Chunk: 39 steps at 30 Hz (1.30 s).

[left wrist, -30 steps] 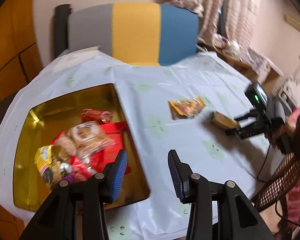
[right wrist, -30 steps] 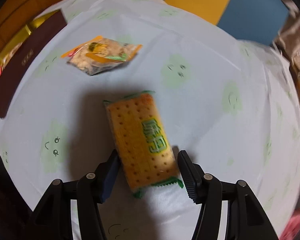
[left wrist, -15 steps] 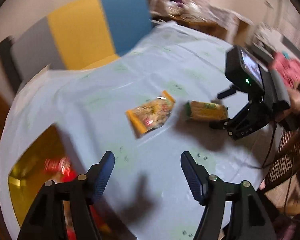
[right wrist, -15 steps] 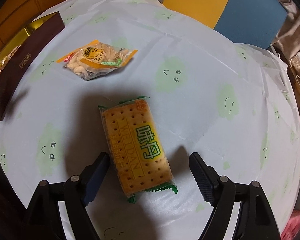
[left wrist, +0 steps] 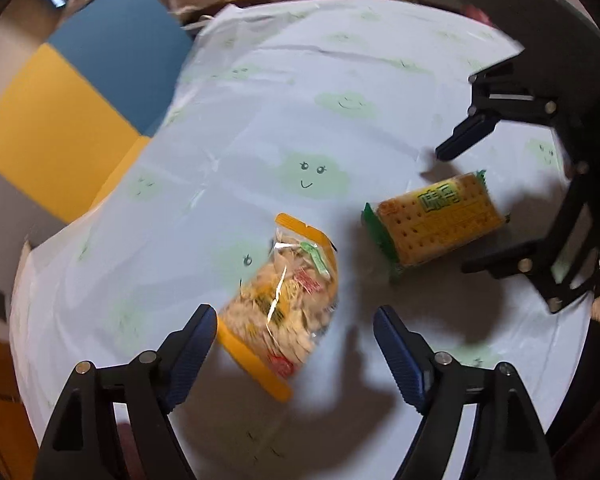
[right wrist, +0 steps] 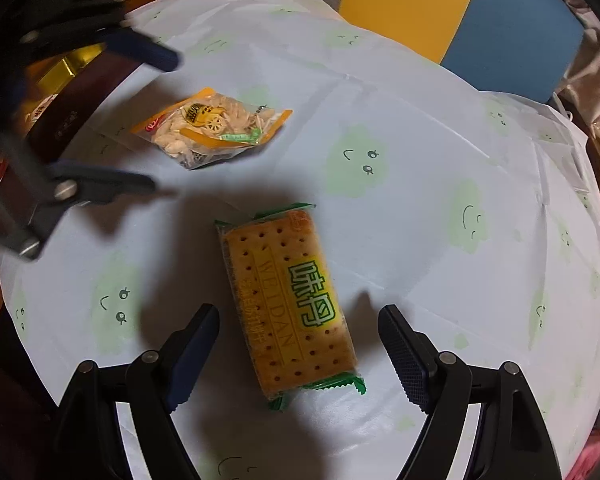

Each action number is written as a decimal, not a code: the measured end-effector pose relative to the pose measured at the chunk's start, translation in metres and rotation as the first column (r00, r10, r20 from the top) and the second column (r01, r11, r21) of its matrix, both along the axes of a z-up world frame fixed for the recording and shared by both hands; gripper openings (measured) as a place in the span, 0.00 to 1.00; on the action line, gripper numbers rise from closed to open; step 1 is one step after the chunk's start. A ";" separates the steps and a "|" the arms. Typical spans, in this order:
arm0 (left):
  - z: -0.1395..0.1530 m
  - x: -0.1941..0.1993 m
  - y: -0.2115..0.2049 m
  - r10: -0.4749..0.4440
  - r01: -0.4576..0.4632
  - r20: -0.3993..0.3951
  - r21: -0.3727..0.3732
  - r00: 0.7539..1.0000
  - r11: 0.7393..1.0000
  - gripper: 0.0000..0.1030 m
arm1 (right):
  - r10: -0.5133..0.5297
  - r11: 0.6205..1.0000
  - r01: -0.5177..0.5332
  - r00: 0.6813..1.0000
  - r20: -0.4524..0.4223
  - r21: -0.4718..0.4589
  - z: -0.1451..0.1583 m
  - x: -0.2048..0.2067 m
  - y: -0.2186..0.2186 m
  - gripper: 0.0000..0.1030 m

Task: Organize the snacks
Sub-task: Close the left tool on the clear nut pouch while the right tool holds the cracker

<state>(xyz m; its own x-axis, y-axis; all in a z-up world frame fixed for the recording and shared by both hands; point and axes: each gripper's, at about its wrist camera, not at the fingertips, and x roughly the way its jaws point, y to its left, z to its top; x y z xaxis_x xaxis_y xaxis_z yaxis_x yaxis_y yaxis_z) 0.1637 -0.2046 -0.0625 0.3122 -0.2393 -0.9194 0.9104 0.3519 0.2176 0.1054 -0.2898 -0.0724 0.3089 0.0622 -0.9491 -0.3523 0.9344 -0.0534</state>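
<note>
- Your left tongs (left wrist: 294, 346) point down at the table (left wrist: 260, 128) with their jaws opening wide; the near end of the orange-edged snack bag (left wrist: 284, 300) lies between the tips, not pressed by either pad.
- Your right tongs (right wrist: 300, 350) stand apart over the cracker pack (right wrist: 290, 296), which lies flat between them, clear of both pads.
- The snack bag and the cracker pack lie near each other on the pale cloth with green smiling clouds.
- A dark box (right wrist: 66, 120) with a gold inside sits at the table's left edge in the right wrist view, partly hidden by your left tongs.
</note>
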 end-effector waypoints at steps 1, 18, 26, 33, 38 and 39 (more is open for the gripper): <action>-0.004 0.004 -0.001 -0.012 0.013 -0.016 0.015 1.000 1.000 0.81 | 0.001 1.000 -0.001 1.000 0.001 0.002 0.001 0.001 0.000 0.80; -0.026 0.024 0.009 0.156 -0.179 -0.191 -0.110 0.969 0.978 0.66 | 0.026 1.000 -0.026 0.999 0.035 -0.009 0.011 0.005 0.002 0.49; -0.023 -0.015 0.033 0.367 -0.402 -0.199 -0.178 0.909 0.898 0.64 | 0.001 1.000 -0.001 1.000 -0.003 -0.006 0.006 0.010 -0.001 0.53; -0.023 -0.056 0.042 0.498 -0.520 -0.153 -0.213 0.854 0.827 0.64 | -0.028 0.999 0.029 0.999 0.015 -0.034 0.006 0.012 -0.005 0.66; -0.025 -0.078 0.035 0.517 -0.538 -0.150 -0.248 0.843 0.805 0.64 | 0.030 0.999 -0.028 0.998 0.048 -0.047 0.009 0.009 0.002 0.47; -0.024 -0.084 0.036 0.519 -0.539 -0.147 -0.257 0.842 0.802 0.64 | 0.034 0.998 -0.031 0.998 0.054 -0.057 0.009 0.008 0.003 0.47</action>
<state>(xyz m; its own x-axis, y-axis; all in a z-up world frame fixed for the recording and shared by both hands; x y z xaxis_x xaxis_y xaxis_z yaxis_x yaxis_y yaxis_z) 0.0801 -0.1684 -0.0860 0.4058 -0.3018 -0.8627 0.5740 0.8187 -0.0165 0.1137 -0.2865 -0.0635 0.3592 0.0201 -0.9330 -0.3773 0.9176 -0.1255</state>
